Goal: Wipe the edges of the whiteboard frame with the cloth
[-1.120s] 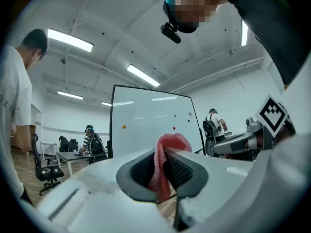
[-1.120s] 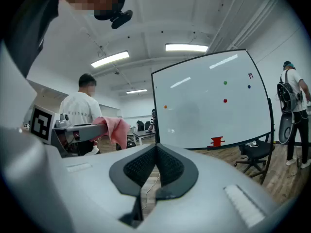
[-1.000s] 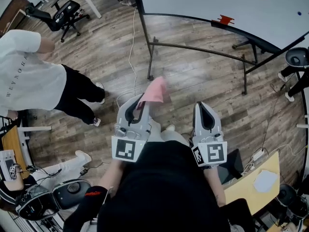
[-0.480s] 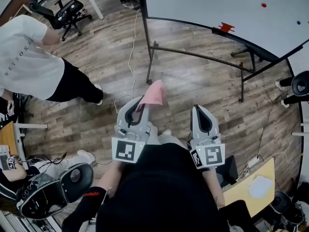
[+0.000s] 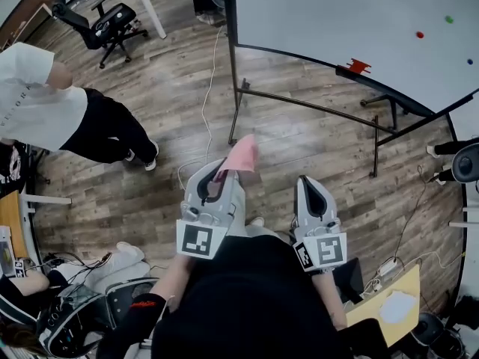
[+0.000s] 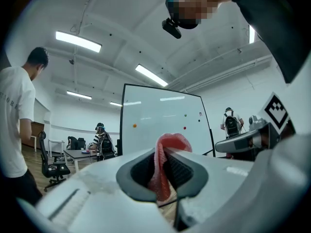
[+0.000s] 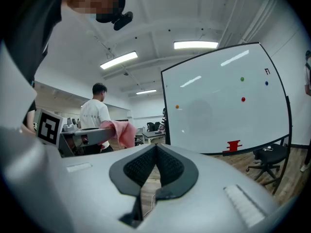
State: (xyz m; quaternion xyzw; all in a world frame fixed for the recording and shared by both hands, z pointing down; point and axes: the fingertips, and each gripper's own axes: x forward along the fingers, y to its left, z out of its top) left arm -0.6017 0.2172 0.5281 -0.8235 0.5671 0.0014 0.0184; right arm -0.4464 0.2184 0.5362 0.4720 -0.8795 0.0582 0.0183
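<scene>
- The left gripper (image 5: 223, 174) has its jaws clamped on the pink cloth (image 5: 241, 155), which sticks out past the tips toward 12 o'clock.
- The right gripper (image 5: 311, 188) has its jaws pressed together with nothing between them.
- The whiteboard (image 5: 352, 13) stands at 1 o'clock, its dark frame (image 5: 292, 53) well apart from the cloth.

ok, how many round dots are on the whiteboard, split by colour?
red dot: 1
green dot: 1
blue dot: 1
orange dot: 1
Total: 4 dots on the whiteboard
</scene>
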